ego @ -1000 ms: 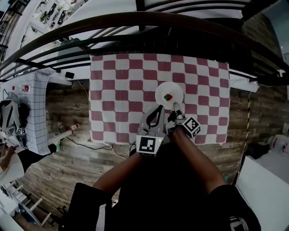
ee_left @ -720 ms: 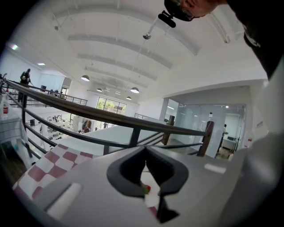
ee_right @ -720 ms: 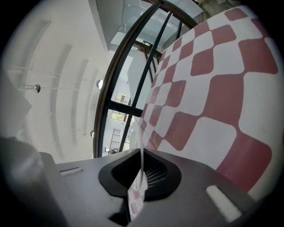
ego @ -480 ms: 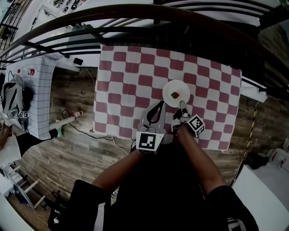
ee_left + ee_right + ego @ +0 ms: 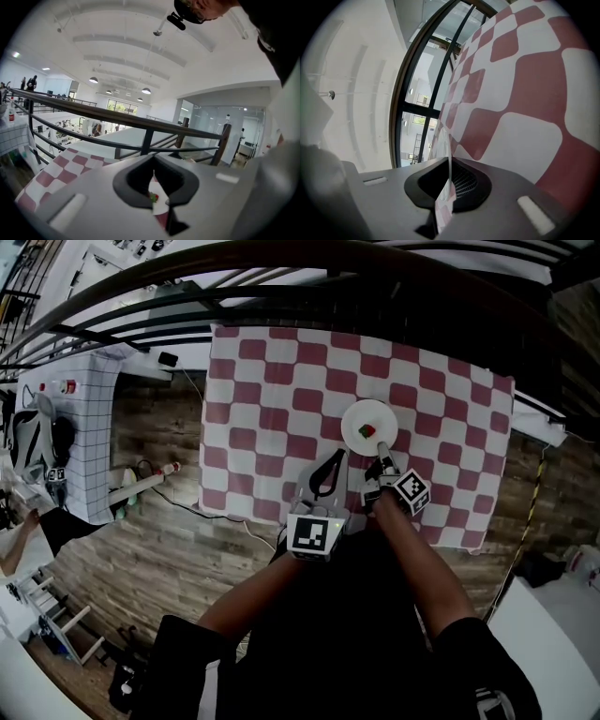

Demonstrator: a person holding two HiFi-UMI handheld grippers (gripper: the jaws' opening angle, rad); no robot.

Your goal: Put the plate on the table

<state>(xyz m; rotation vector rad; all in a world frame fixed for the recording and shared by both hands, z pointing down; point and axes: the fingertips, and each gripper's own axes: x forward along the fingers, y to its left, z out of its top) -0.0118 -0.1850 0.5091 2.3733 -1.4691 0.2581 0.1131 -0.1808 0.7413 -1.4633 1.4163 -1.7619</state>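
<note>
The right gripper (image 5: 380, 452) has its fingers clamped on the plate's (image 5: 368, 418) near rim, probably holding it level over the checked worktop (image 5: 262, 409) so the small red-green piece (image 5: 367, 431) doesn't slide. The left gripper (image 5: 335, 458) waits beside it, fingers together and empty.

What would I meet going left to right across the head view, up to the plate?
White grid-patterned table → wooden floor → left gripper → plate. The right gripper, shut on the plate's near rim, overlaps it, so it is left out.

Right tongs (image 5: 381, 444) on white plate (image 5: 356, 417) edge
</note>
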